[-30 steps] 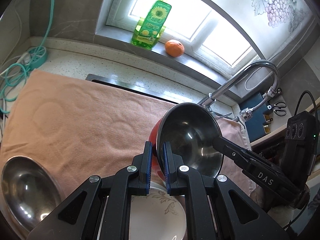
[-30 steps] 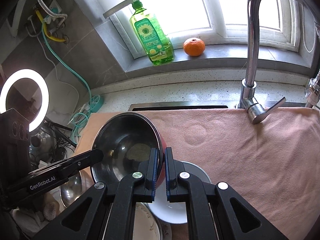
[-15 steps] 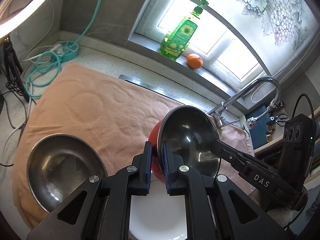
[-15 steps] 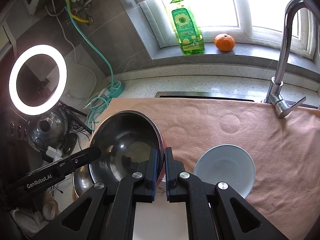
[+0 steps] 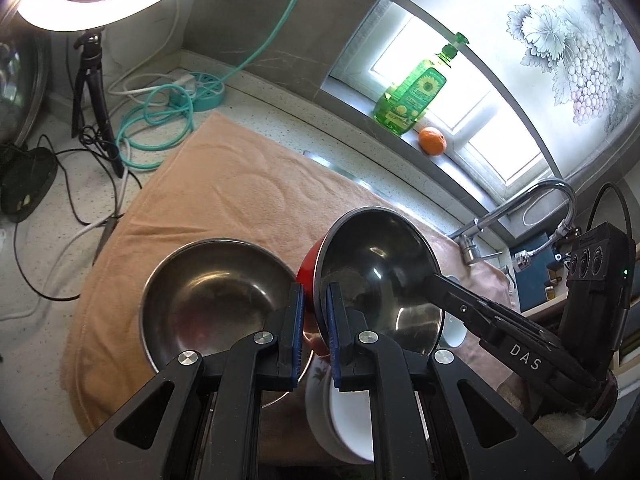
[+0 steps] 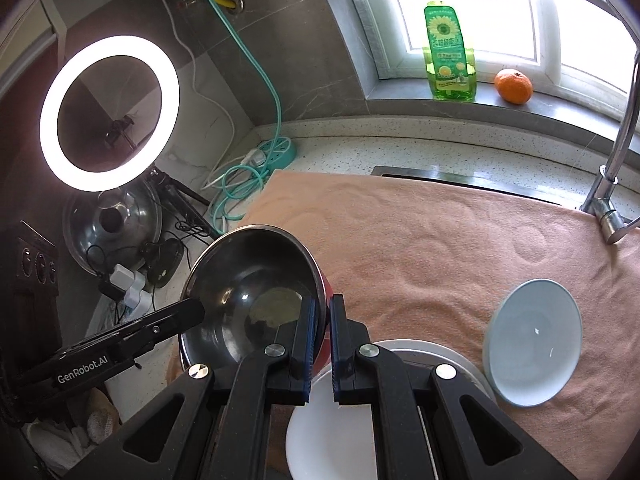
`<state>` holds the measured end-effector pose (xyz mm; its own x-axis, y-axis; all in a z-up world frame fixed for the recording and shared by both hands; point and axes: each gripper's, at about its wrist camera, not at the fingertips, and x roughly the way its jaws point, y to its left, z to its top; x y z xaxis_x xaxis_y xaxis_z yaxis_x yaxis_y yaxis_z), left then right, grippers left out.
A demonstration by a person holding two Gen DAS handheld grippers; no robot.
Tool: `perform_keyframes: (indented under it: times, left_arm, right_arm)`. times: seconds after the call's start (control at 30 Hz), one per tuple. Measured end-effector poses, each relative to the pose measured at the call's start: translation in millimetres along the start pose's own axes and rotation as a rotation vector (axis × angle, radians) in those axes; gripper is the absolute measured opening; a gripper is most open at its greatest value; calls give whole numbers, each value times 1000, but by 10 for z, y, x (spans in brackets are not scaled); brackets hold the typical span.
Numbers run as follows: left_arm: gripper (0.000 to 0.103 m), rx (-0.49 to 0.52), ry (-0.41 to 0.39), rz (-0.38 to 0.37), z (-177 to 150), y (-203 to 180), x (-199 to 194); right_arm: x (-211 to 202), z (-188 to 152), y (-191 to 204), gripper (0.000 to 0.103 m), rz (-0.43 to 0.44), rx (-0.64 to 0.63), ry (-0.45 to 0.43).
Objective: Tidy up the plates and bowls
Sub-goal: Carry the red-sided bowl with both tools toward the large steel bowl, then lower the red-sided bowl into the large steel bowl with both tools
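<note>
Above the towel [image 5: 224,184], 2 hand-held grippers pinch the red bowl's [image 5: 380,264] rim.

Ahead, a bright window [image 6: 472,12] over a grey stone sill [image 6: 500,110]; a glowing ring light [image 6: 109,113] ahead-left against the dark tiled wall [image 6: 280,32]

I carry the red-sided steel bowl [image 5: 376,268] across the counter toward the ring light [image 6: 110,114], which now fills far more of my right view and shows at the top of my left view, where it was absent a second ago. The bare steel bowl [image 5: 212,296] on the peach towel [image 5: 240,196], earlier at the left edge, now lies just beside my left gripper [image 5: 314,332]. In the right view the pale blue plate [image 6: 534,342] now lies uncovered, well to the side of my right gripper [image 6: 320,336], and the faucet [image 6: 616,152] sits at the frame's edge.
</note>
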<state>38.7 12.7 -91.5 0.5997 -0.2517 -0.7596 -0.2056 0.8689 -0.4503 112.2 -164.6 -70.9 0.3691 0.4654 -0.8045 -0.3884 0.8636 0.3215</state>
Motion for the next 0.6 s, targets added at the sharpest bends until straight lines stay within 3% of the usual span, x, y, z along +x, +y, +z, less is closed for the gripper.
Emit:
perform_keyframes:
  times: [0.6]
  left_arm:
    - [9,-99,37,85,-119,676,6]
  right_arm:
    - [628,-156,604,7,1,-113,102]
